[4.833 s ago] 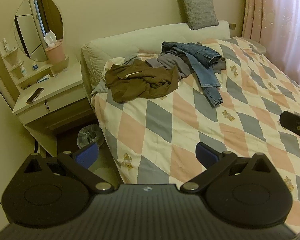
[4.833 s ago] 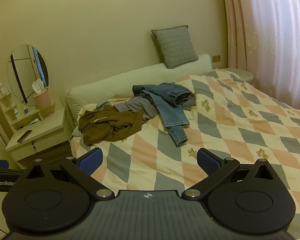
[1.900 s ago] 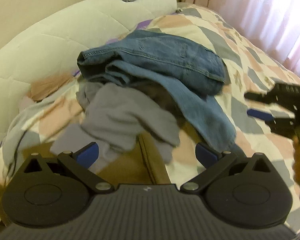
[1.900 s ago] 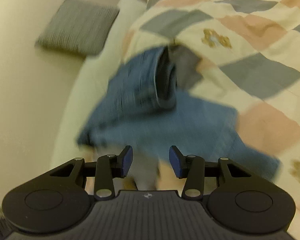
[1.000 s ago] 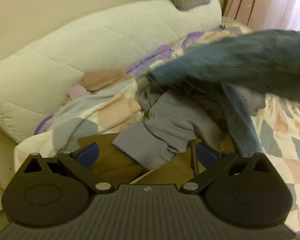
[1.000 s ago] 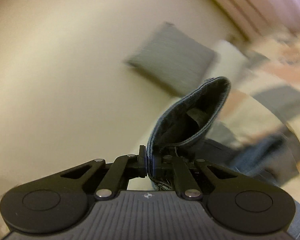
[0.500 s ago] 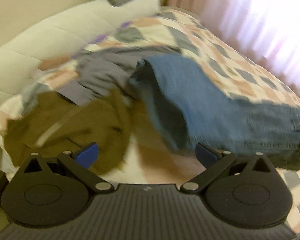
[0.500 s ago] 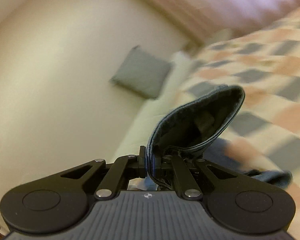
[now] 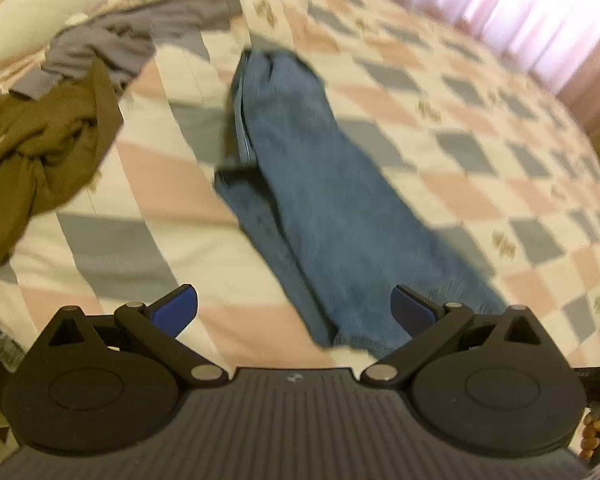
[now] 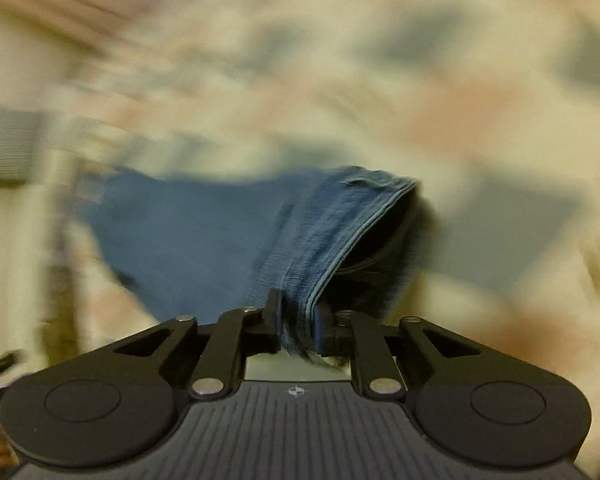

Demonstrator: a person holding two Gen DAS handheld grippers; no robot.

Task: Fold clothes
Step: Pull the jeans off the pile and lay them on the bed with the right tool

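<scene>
The right claw (image 10: 298, 322) was clamped on the stitched edge of the blue denim jeans (image 9: 332, 216), with the folded cloth pinched between its two blue pads. In the right wrist view the hem formed a curved, ribbed band with a dark hollow beneath it at 2 o'clock; the surroundings were blurred.

The left claw (image 9: 294, 310) was spread wide with nothing between its pads, above the near end of the jeans. In the left wrist view the jeans lay as one long, tapering strip on the bed (image 9: 480, 128), running from 12 o'clock toward 6 o'clock. The quilted cover showed pink, grey and cream diamonds.

A crumpled brown garment (image 9: 40, 148) lay at 9 o'clock, well apart from the jeans. A soft grey garment (image 9: 120, 36) touched its upper edge at 10 o'clock.
</scene>
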